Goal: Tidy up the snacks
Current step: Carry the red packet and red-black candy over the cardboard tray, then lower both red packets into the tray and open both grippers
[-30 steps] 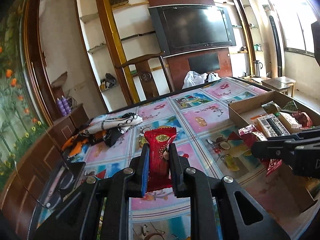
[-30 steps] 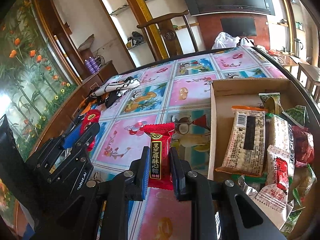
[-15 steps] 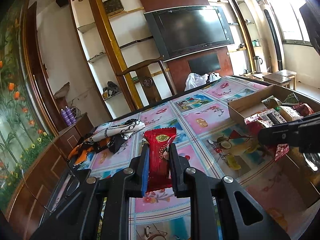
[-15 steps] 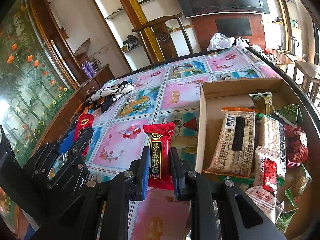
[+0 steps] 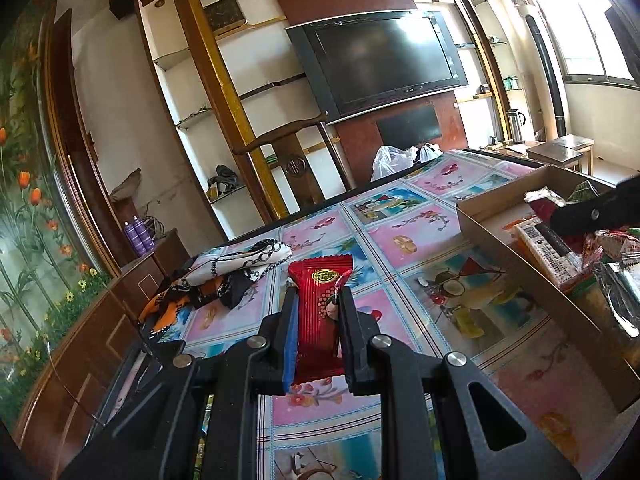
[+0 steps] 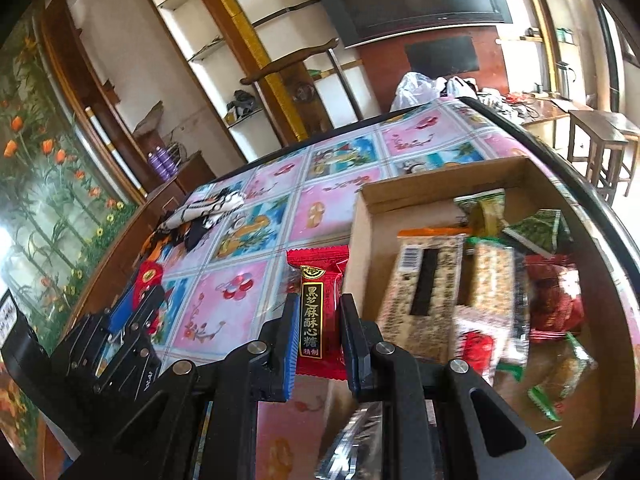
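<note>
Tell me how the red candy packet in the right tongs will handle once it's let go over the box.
The red candy packet stands straight between the right tongs, so it is probably fairly stiff. Its glossy wrapper looks slippery and may slide off the packets already in the cardboard box. It is flat, so rolling seems unlikely.

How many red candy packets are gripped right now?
2. One red candy packet is clamped in the left gripper above the table; the other is in the right gripper beside the cardboard box. Loose ones in the box may be hidden.
</note>
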The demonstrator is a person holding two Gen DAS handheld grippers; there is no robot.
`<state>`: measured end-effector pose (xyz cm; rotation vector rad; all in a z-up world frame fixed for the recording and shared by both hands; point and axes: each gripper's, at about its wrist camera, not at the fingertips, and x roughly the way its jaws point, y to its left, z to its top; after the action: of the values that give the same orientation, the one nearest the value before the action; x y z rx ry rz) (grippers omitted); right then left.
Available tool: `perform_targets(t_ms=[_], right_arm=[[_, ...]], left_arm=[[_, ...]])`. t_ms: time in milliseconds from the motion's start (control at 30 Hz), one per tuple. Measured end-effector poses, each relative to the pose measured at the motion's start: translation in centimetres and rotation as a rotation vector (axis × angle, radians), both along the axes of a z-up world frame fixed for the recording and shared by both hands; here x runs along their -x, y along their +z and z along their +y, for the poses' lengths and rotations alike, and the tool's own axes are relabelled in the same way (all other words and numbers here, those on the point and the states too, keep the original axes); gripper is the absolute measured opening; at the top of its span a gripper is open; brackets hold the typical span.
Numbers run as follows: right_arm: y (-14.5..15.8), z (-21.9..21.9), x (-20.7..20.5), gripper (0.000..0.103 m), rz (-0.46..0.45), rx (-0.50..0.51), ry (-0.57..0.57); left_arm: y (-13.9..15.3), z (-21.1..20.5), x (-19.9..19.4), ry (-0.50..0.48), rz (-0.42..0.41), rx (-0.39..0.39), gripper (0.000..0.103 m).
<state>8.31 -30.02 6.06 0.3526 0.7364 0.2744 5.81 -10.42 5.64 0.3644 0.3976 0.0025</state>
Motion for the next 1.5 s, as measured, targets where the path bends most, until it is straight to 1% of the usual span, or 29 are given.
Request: perform_targets(t_ms=[400, 567, 800, 1067, 1300, 1500], right_arm=[[0.1, -5.2, 0.6, 0.020, 0.001, -0.053, -0.112], [0.1, -7.3, 1.2, 0.020, -0.001, -0.077, -0.142], [0.3, -9.5, 2.0, 0.020, -0.012, -0.104, -0.166], [0.4, -10.8, 2.8, 0.020, -0.021, -0.121, -0.168], [0.4, -11.3, 3.1, 0.020, -0.020, -0.128, -0.167], [0.4, -12.0, 3.5, 0.020, -0.026, -0.139, -0.164]], left_arm=[[0.2, -0.1, 0.4, -0.022, 0.020, 0.027, 0.018], [0.4, -1.2, 0.8, -0.039, 0.038, 0.058, 0.018], [0.8, -3.7, 1.7, -0.067, 0.033, 0.077, 0.018], [1.7, -6.6, 2.2, -0.121, 0.058, 0.173, 0.018], [1.3, -9.2, 1.7, -0.163, 0.137, 0.261, 0.018], [0.8, -11.8, 1.6, -0.198, 0.171, 0.272, 0.018]])
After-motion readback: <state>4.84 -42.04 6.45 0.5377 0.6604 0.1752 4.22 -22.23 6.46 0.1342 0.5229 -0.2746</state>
